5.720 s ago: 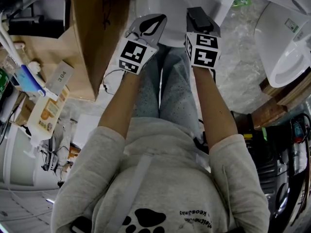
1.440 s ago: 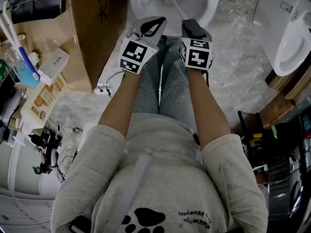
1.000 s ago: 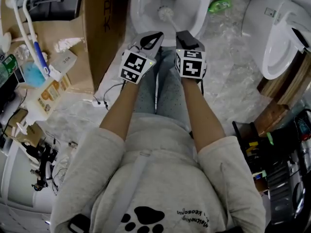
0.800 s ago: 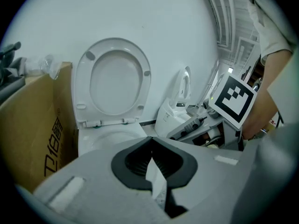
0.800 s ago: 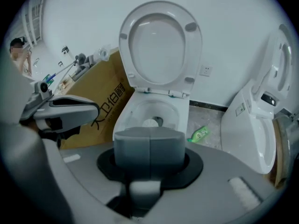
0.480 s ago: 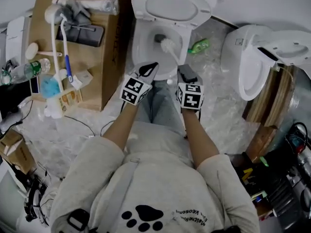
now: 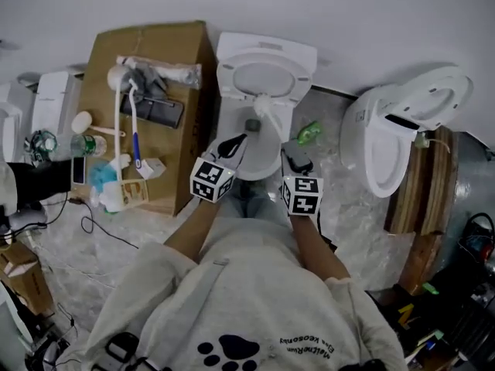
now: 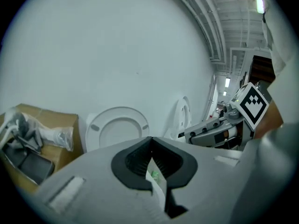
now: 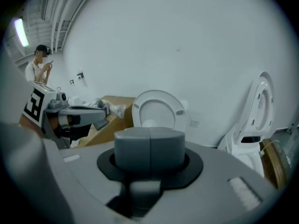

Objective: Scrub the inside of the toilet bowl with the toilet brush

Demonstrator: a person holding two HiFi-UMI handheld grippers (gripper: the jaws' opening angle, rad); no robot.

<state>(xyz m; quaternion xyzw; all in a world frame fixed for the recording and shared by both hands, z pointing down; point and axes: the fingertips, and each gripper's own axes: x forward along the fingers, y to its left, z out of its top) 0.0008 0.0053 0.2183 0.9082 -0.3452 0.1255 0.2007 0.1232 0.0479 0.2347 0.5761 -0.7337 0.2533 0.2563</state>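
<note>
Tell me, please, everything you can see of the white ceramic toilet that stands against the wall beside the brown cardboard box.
The white ceramic toilet looks glossy and stands backed against the pale wall, close beside the brown cardboard box on the person's left. Its oval seat and lid are raised upright, leaving the bowl open. A white toilet brush reaches into the bowl from the right gripper, which is shut on its handle. The left gripper hovers at the near rim, shut.
</note>
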